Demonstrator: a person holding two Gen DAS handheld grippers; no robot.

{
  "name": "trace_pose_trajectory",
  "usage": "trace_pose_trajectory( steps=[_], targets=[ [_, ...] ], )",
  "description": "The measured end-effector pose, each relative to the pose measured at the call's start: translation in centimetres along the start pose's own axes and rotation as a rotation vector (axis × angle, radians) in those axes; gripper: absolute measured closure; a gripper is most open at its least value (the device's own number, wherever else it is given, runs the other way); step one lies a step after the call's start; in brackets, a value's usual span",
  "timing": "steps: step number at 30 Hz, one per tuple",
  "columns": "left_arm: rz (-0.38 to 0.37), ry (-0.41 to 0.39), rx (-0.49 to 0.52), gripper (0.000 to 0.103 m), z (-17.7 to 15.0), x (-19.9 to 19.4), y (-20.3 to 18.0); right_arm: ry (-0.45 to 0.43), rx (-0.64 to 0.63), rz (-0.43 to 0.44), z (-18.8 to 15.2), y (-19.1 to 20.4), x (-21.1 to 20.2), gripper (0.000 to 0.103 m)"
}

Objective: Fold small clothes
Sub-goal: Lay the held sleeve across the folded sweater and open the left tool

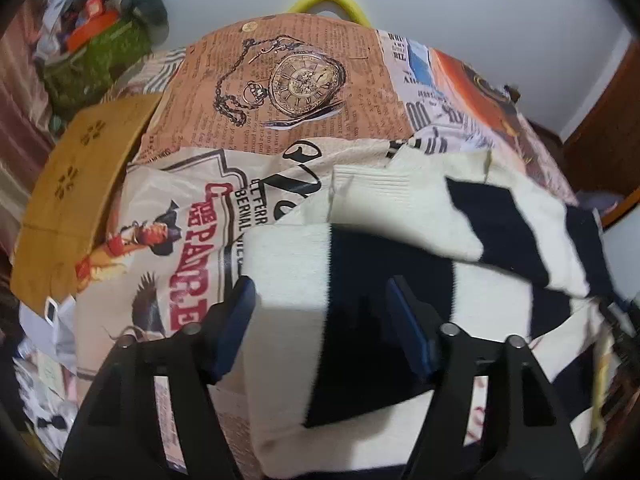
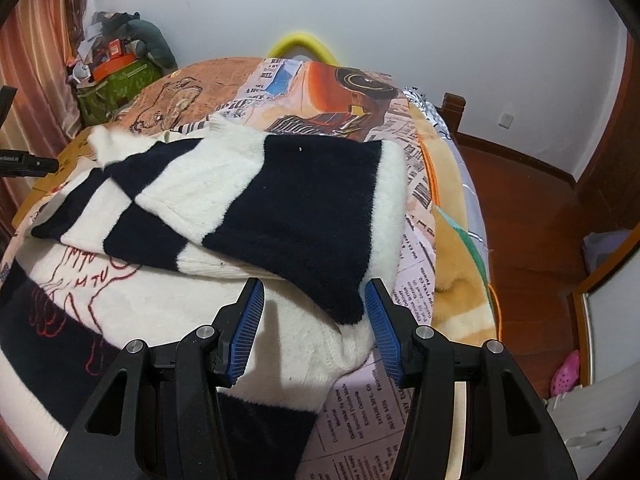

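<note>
A black-and-white striped knitted sweater [image 2: 304, 200] lies folded on a bed with a newspaper-print cover [image 2: 416, 280]. A sleeve [image 2: 160, 184] is laid across its body, and red stitched drawing shows on the white part below. My right gripper [image 2: 314, 288] hovers open over the near corner of the folded layer, whose dark tip sits between the pads without being pinched. In the left wrist view, my left gripper [image 1: 320, 296] stands open just above the sweater [image 1: 380, 272], with a white and a dark stripe under its wide jaws and nothing gripped.
A mustard-coloured sheet [image 1: 68, 200] lies at the bed's left edge. A green bag [image 2: 116, 92] heaped with clutter stands at the far left. A yellow ring [image 2: 304, 46] pokes up behind the bed. The wooden floor [image 2: 528, 216] and a pink shoe [image 2: 566, 372] are to the right.
</note>
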State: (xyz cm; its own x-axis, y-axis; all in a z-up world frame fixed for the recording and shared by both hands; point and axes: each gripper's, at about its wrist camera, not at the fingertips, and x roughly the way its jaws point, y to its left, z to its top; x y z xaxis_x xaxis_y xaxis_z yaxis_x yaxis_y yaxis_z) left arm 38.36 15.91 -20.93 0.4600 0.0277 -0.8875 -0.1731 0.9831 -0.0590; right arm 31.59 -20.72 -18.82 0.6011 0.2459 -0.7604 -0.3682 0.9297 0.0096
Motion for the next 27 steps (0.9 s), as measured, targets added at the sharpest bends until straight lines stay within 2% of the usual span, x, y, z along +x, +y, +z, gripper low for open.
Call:
trace_pose_trajectory(
  steps=[4,6,9,13,15,19,20,21,22,23,24,27],
  targets=[
    [-0.047,0.018,0.026,0.031,0.1,1.3,-0.7,-0.014,-0.012,-0.011,-0.1,0.3,-0.2,0.054],
    [-0.105,0.025,0.011,0.031,0.4,1.9,-1.1,-0.019,-0.015,-0.014,-0.1,0.4,-0.2,0.054],
    [-0.228,0.071,-0.078,0.031,1.4,3.5,-1.0,-0.024,-0.028,-0.021,0.0,0.5,-0.1,0.054],
    [-0.326,0.133,-0.189,0.033,2.2,6.0,-1.2,-0.017,-0.038,-0.014,0.1,0.5,0.2,0.054],
    [-0.329,0.144,-0.212,0.034,2.5,7.1,-1.6,-0.020,-0.036,-0.009,0.0,0.5,0.2,0.054],
    [-0.278,0.134,-0.217,0.036,3.5,8.6,-2.4,-0.017,-0.039,-0.002,-0.1,0.5,0.4,0.054],
    [-0.273,0.128,-0.227,0.044,3.8,8.8,-2.4,-0.019,-0.041,-0.001,-0.1,0.5,0.3,0.054],
    [-0.266,0.122,-0.230,0.059,3.9,8.9,-2.3,-0.021,-0.041,0.001,-0.1,0.5,0.2,0.054],
    [-0.257,0.116,-0.234,0.069,4.1,8.9,-2.3,-0.023,-0.041,0.003,-0.2,0.4,0.2,0.054],
    [-0.255,0.115,-0.242,0.085,4.3,9.0,-2.2,-0.025,-0.041,0.004,-0.2,0.4,0.1,0.054],
    [-0.265,0.115,-0.253,0.093,4.3,9.0,-2.2,-0.026,-0.043,0.003,-0.2,0.3,0.0,0.054],
    [-0.239,0.076,-0.234,0.096,4.3,7.9,-2.6,-0.028,-0.051,-0.013,-0.2,0.2,0.0,0.054]
  ],
)
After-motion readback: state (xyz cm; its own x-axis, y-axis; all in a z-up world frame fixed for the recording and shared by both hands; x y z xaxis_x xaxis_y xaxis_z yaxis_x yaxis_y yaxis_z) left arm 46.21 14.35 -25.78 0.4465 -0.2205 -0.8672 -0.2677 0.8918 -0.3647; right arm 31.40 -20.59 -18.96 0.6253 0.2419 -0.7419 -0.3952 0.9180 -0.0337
